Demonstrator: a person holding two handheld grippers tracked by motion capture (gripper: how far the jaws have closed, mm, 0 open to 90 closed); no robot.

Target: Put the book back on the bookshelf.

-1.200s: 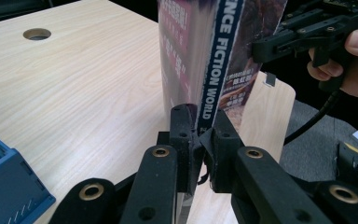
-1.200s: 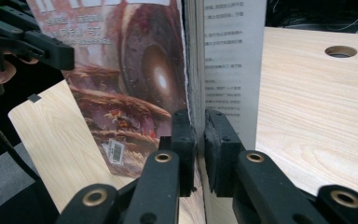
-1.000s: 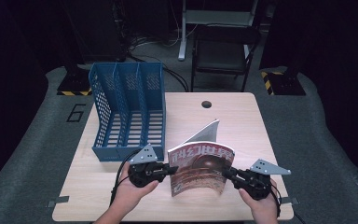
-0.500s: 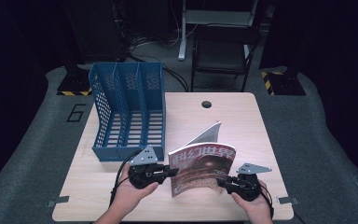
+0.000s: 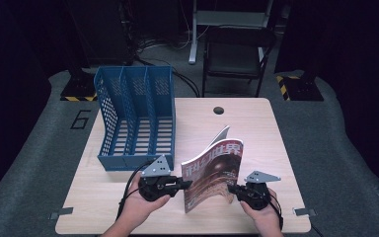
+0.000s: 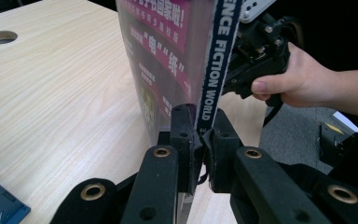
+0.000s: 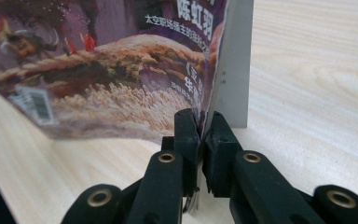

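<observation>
Left gripper (image 5: pixel 186 183): jaws pinched tight on the spine edge of the magazine (image 5: pixel 214 173), low down; in the left gripper view (image 6: pixel 199 135) the blue spine strip rises straight up out of the pinch. Left hand (image 5: pixel 140 205) wraps the body from below.

Right gripper (image 5: pixel 233 188): jaws have just been closing and now clamp the magazine's opposite edge, near its bottom corner; the right gripper view (image 7: pixel 200 128) has the cover edge caught between the pads. Right hand (image 5: pixel 265 217) sits behind it, at the near table edge.

Magazine stands upright between the two grippers, cover facing the person, bowed a little, with a loose page fanning out behind its top. Bottom edge looks close to the table (image 5: pixel 256 128); touching or not, cannot tell.

Beyond the left gripper, a blue file rack (image 5: pixel 137 118), three slots, upright, well apart from the magazine. Farther off, past the right gripper, a round hole (image 5: pixel 218 110) in the tabletop. Behind the table, a chair (image 5: pixel 237 54).
</observation>
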